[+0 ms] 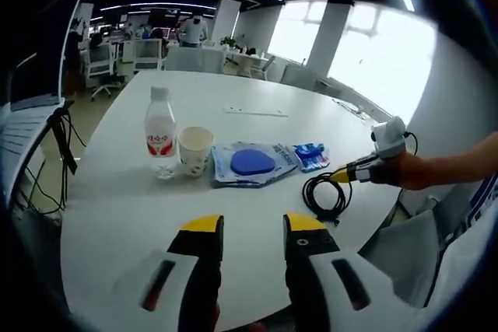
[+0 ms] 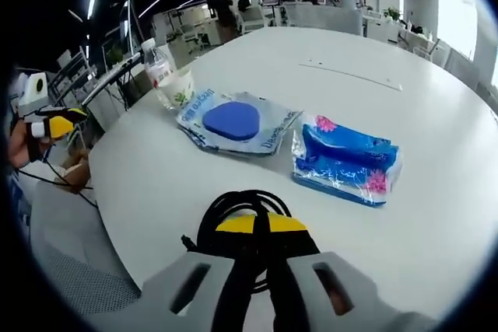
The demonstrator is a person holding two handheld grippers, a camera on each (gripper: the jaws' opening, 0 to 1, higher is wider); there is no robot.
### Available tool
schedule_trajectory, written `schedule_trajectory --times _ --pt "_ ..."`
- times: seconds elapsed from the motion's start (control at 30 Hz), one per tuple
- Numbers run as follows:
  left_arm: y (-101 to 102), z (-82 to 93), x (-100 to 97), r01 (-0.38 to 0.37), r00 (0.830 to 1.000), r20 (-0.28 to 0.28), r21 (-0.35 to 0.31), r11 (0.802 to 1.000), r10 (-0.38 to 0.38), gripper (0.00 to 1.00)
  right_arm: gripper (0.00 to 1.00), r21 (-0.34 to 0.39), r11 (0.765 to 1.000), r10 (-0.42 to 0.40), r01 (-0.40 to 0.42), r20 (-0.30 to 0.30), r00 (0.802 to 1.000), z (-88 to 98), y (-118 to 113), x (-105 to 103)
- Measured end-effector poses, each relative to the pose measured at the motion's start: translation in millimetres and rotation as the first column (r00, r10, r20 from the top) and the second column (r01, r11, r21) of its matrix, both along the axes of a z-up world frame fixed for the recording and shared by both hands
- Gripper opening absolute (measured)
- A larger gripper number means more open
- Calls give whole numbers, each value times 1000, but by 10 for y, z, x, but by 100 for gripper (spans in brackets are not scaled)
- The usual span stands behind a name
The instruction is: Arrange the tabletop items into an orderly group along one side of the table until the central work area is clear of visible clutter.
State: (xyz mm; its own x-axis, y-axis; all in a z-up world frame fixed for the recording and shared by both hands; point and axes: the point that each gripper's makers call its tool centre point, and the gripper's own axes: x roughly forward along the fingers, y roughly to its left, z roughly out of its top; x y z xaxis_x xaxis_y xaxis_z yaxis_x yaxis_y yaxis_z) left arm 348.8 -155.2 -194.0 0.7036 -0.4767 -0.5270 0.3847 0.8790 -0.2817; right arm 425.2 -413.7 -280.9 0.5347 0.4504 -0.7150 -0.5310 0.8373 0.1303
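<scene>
Along the white table (image 1: 117,215) stands a row: a water bottle (image 1: 159,131), a paper cup (image 1: 194,149), a clear packet holding a blue pad (image 1: 250,163) and a blue tissue pack (image 1: 311,155). A coiled black cable (image 1: 327,196) lies near the table's edge. My right gripper (image 1: 342,176), held by a hand, touches the coil's top. In the right gripper view its jaws (image 2: 257,225) are shut on the cable (image 2: 226,211), with the tissue pack (image 2: 346,162) and the packet (image 2: 232,122) beyond. My left gripper (image 1: 253,227) hovers open over bare table; it also appears far left as gripper (image 2: 48,126).
The bottle (image 2: 158,66) and cup (image 2: 180,87) stand at the far left of the row. A thin flat strip (image 1: 255,111) lies further back on the table. Office chairs (image 1: 105,64) and desks stand beyond the far edge. A grey chair seat (image 2: 70,246) sits below the near edge.
</scene>
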Motion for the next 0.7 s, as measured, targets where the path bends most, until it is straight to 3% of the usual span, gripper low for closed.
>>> schedule_trajectory --times 0.37,0.7 --pt "80 -22 20 -18 1000 1 -7 1000 18 29 0 -31 999 27 -27 15 1000 44 47 166" --pt "123 -15 50 -22 1000 -3 3 1000 22 29 0 -28 999 -23 23 -6 1000 -16 -34 298"
